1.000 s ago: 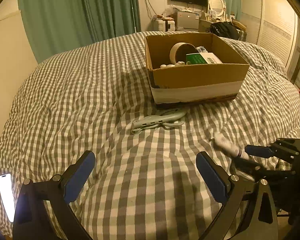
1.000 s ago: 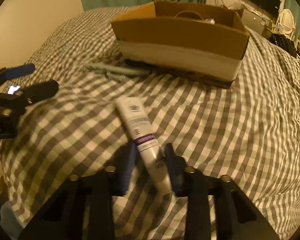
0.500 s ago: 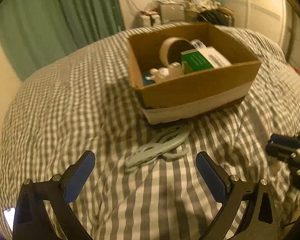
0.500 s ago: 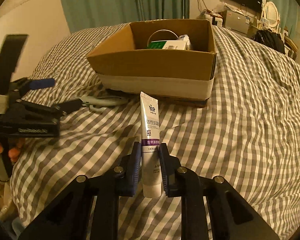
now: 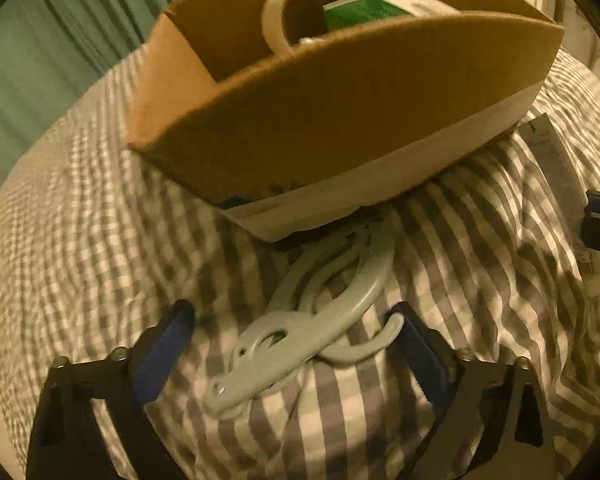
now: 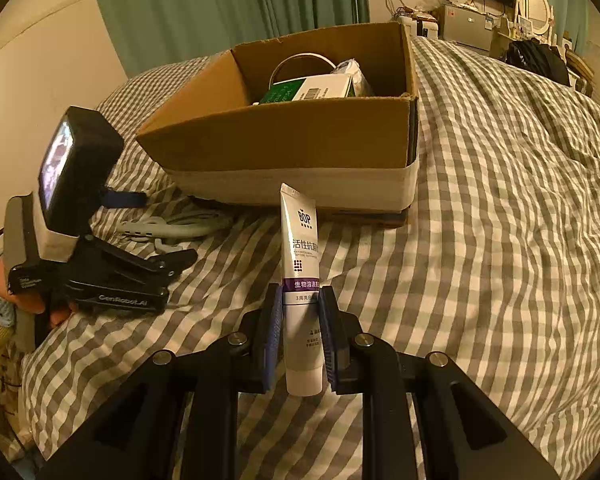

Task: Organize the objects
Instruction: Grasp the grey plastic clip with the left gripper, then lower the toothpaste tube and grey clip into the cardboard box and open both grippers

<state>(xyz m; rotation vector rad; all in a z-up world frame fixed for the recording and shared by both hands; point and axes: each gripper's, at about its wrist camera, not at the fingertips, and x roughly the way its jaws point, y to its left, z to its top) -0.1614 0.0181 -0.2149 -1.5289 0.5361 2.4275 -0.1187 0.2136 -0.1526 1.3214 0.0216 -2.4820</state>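
Two things are left out on the checked bedspread (image 6: 500, 240) as far as I can see, everything else visible is already in the cardboard box (image 6: 284, 148).

Going left to right: the left gripper (image 5: 292, 344) is down low over the bed with its jaws spread wide, one on either side of the pale grey-green hanger bundle (image 5: 320, 312). Can't tell if the pads are touching it yet, but nothing's pinched. The far end of that bundle runs up to the foot of the box, maybe slightly under its edge.

Middle: the box already has a roll of tape (image 6: 300, 65) and a green and white carton (image 6: 312, 88) inside, plus some crinkly packet behind them.

Right: the right gripper (image 6: 300, 332) is pressed together on a white toothpaste tube (image 6: 300, 240), clamped around its lower half, crimped end pointing up toward the box. It's in the air, short of the box wall.

So I'd call it maybe two thirds done. Tube needs dropping in, hangers need grabbing and following.
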